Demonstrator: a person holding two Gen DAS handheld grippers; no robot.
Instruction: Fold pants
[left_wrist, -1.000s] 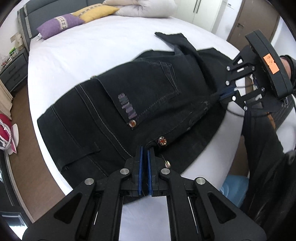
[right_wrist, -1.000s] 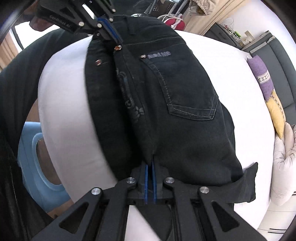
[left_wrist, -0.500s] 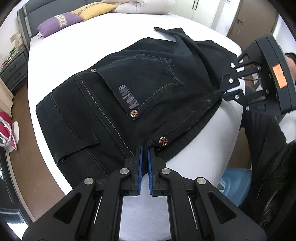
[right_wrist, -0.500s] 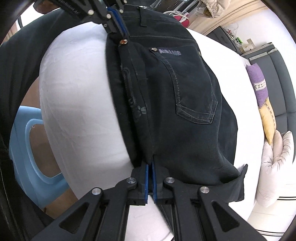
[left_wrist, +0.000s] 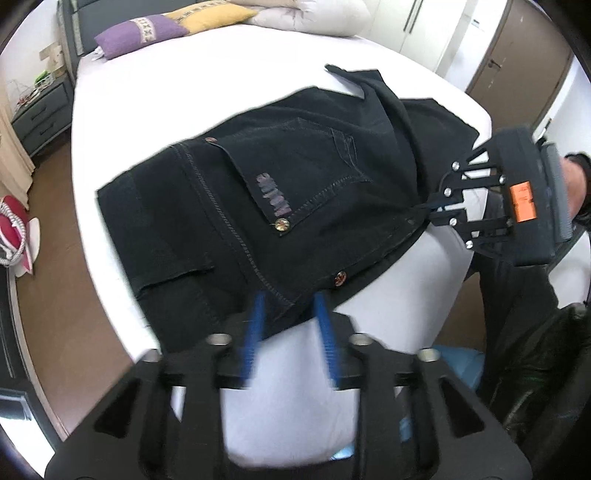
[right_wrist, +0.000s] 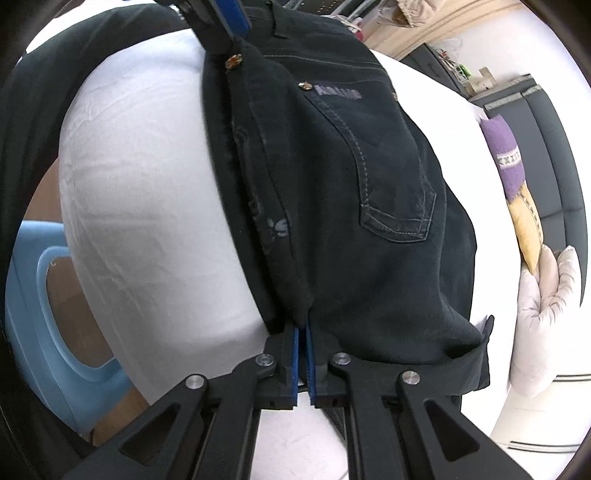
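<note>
The left gripper (left_wrist: 290, 332), pressed together on the waistband a moment ago, is now opening, freeing the black pants (left_wrist: 295, 206) folded on the white bed (left_wrist: 221, 85), while the right gripper (right_wrist: 303, 363) pinches their near edge, suggesting this fold is laid.

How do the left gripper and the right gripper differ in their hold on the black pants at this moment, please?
The left gripper has its jaws apart and opening, the pants no longer pinched; the right gripper is shut on the pants' edge. The left is at the waistband, the right further down. Both have blue pads.
</note>
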